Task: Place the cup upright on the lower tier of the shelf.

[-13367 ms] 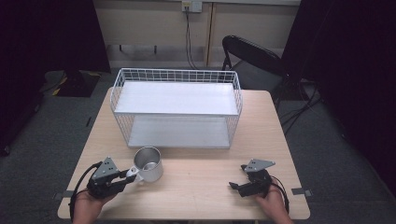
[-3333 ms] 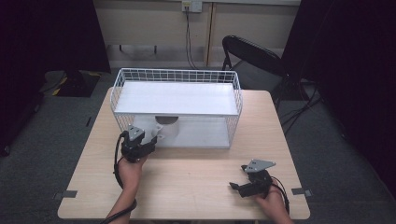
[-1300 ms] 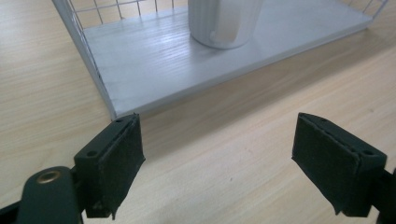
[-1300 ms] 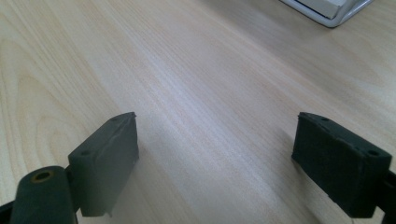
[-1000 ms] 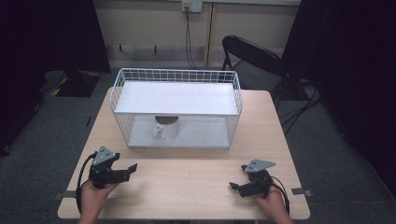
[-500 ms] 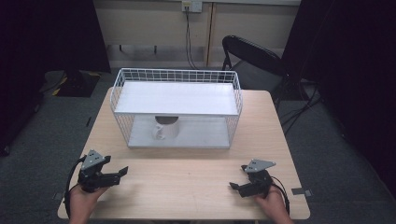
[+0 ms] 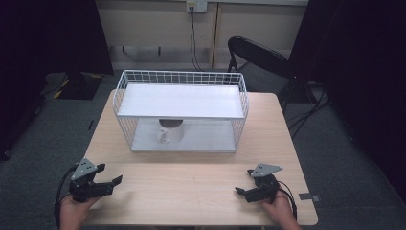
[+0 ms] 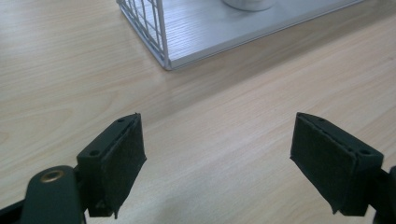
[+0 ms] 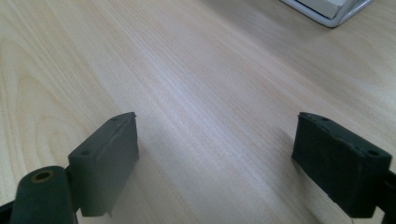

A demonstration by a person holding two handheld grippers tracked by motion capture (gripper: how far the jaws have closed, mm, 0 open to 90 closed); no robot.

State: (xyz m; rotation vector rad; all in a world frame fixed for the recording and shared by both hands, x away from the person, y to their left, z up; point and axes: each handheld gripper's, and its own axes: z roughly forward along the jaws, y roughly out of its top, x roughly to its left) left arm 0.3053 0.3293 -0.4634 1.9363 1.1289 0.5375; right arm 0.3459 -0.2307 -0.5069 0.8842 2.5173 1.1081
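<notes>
Left tool [image 7: 111, 182]: rested at the near left corner of the bench [image 7: 191, 191], jaws spread wide with nothing between them; in the left gripper view only bare wood lay between the pads [image 8: 122, 158]
Right tool [image 7: 242, 192]: rested at the near right side of the bench, jaws likewise apart and empty, well away from the left tool
Step in hand: judged to be a rest with both tools parked; done well, it meant keeping them low, level and motionless, with the cables clear of the bench edge
Rack [image 7: 181, 111]: white wire frame with two shelves, standing beyond both tools at the middle of the bench, its open front towards the person
Cup [image 7: 170, 132]: stood upright on the lower shelf, left of centre, its rim partly hidden by the upper shelf, handle towards the front
Chair [image 7: 258, 55]: dark, behind the far right corner
</notes>
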